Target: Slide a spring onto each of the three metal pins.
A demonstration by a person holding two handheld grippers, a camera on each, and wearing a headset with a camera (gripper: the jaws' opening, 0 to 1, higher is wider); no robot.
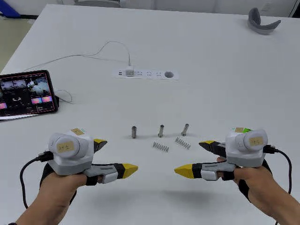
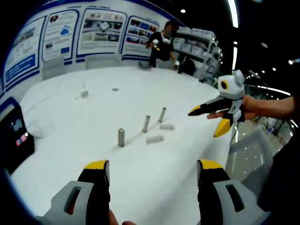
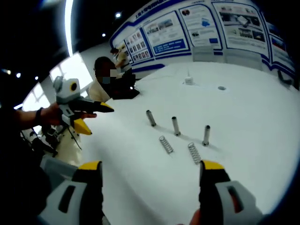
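Three short metal pins stand upright in a row on the white table: left pin (image 1: 134,131), middle pin (image 1: 161,131), right pin (image 1: 185,129). The left one looks darker and thicker; I cannot tell whether a spring sits on it. Two loose springs lie just in front of the pins, one (image 1: 161,146) and the other (image 1: 183,143). My left gripper (image 1: 117,155) is open, left of and nearer than the pins, holding nothing. My right gripper (image 1: 191,157) mirrors it on the right, also open. The left gripper view has the pins (image 2: 146,123) and springs (image 2: 154,139) ahead; the right gripper view has them too (image 3: 175,125), (image 3: 165,144).
A white power strip (image 1: 145,74) with a cable lies behind the pins. A tablet (image 1: 27,93) sits at the table's left edge, and a grey curved object (image 1: 261,22) at the far right corner. A person (image 2: 164,42) stands beyond the table.
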